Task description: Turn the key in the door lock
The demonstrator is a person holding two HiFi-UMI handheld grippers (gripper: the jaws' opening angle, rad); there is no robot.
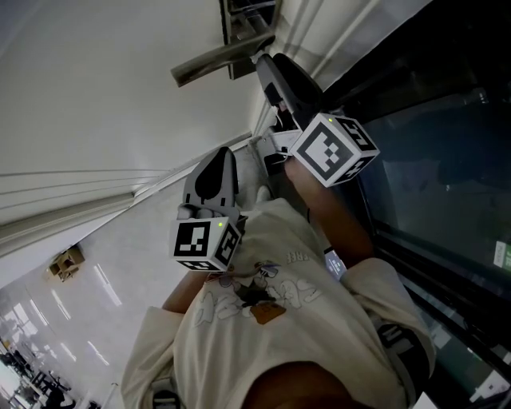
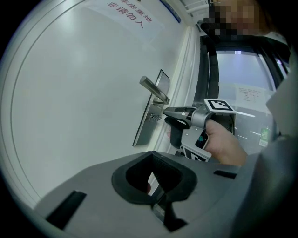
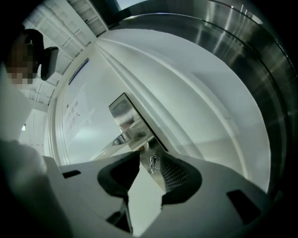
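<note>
A steel lock plate [image 3: 125, 111] with a lever handle [image 3: 114, 144] is fixed to the white door. A small key [image 3: 152, 162] sticks out of the plate below the handle. My right gripper [image 3: 149, 169] points level at the plate, its jaws standing apart on either side of the key with gaps showing. From the left gripper view the key [image 2: 155, 117] sits just ahead of the right gripper [image 2: 170, 112]. My left gripper [image 1: 217, 164] hangs back from the door, lower down, its jaws closed together with nothing in them.
A dark glass panel [image 1: 431, 160] in a metal frame runs beside the door on the right. A printed sign [image 2: 130, 11] is stuck high on the door. The person's pale shirt [image 1: 271, 319] fills the bottom of the head view.
</note>
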